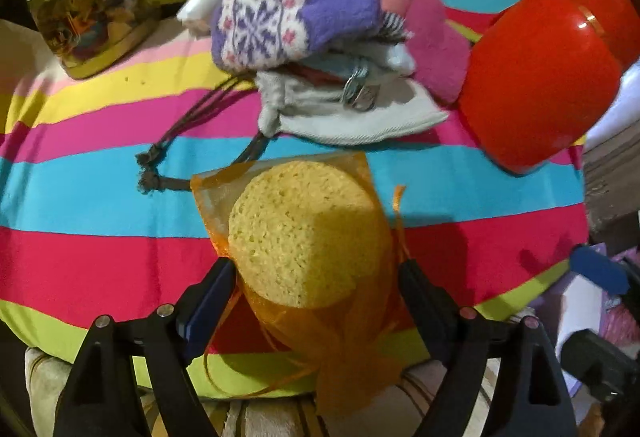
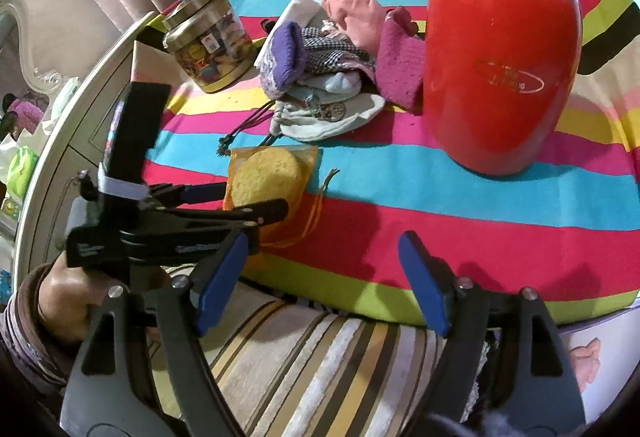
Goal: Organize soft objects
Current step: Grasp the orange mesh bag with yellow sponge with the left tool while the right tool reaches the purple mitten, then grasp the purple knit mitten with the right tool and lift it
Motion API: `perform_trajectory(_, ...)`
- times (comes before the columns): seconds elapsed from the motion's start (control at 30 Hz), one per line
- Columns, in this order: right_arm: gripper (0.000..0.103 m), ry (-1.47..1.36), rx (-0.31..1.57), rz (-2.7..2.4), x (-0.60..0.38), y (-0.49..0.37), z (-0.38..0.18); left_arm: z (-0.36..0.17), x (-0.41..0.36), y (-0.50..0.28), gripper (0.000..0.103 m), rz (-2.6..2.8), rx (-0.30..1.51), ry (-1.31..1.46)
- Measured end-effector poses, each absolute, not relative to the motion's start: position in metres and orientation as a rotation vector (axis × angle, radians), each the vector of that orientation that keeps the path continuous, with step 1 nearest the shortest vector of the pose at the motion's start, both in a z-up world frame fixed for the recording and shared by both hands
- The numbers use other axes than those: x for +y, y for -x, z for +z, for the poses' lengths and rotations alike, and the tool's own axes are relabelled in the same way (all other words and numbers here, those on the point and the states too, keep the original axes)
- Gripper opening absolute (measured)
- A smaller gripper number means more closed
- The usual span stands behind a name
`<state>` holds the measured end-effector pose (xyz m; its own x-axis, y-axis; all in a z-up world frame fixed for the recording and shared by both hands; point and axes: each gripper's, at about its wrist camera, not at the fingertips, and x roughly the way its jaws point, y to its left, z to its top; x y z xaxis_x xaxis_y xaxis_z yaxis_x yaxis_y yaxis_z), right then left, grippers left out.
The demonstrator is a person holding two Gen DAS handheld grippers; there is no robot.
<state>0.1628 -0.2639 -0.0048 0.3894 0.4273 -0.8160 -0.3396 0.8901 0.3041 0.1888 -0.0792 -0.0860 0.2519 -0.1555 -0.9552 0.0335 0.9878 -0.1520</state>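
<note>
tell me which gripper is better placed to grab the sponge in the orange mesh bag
Left. The left gripper already straddles the yellow sponge in its orange mesh bag, jaws open either side. The right gripper is open over bare striped cloth.

Left gripper [image 1: 316,277]: black triangular finger frames, silver rivets, blue pads; a black block strapped with a white band sits on its body. Right gripper [image 2: 324,277]: same build. The left hand [image 2: 64,301] wears a brown ribbed sleeve.
</note>
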Motion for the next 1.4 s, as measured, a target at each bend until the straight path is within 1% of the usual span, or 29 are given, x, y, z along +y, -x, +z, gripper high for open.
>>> perform_trajectory(0.1, 0.081, -0.082, 1.052, 0.482, -0.263, -0.167, -0.003, -0.093, -0.086, -0.191, 0.084, -0.12, 1.321, 0.052)
perform_trajectory(0.17, 0.081, -0.079, 1.047, 0.481, -0.261, -0.171, -0.002, -0.094, -0.088, -0.191, 0.081, -0.111, 1.308, 0.023)
perform_trajectory(0.2, 0.081, -0.08, 1.045, 0.483, -0.259, -0.174, -0.002, -0.093, -0.088, -0.191, 0.075, -0.103, 1.301, 0.016)
perform_trajectory(0.4, 0.081, -0.068, 1.03, 0.495, -0.243, -0.187, 0.003, -0.091, -0.077, -0.186, 0.074, -0.123, 1.285, 0.056)
perform_trajectory(0.7, 0.081, -0.063, 0.984, 0.52, -0.202, -0.223, 0.014, -0.058, -0.011, -0.155, 0.074, -0.036, 1.172, 0.187)
perform_trajectory(0.9, 0.081, -0.004, 0.944, 0.509, -0.172, -0.255, 0.014, -0.045, 0.025, -0.131, 0.074, 0.016, 1.096, 0.279)
perform_trajectory(1.37, 0.081, 0.193, 0.897, 0.499, -0.119, -0.304, 0.0, -0.046, 0.044, -0.122, 0.074, 0.049, 1.051, 0.366)
perform_trajectory(1.4, 0.079, 0.209, 0.895, 0.497, -0.114, -0.305, -0.001, -0.047, 0.045, -0.122, 0.074, 0.052, 1.053, 0.371)
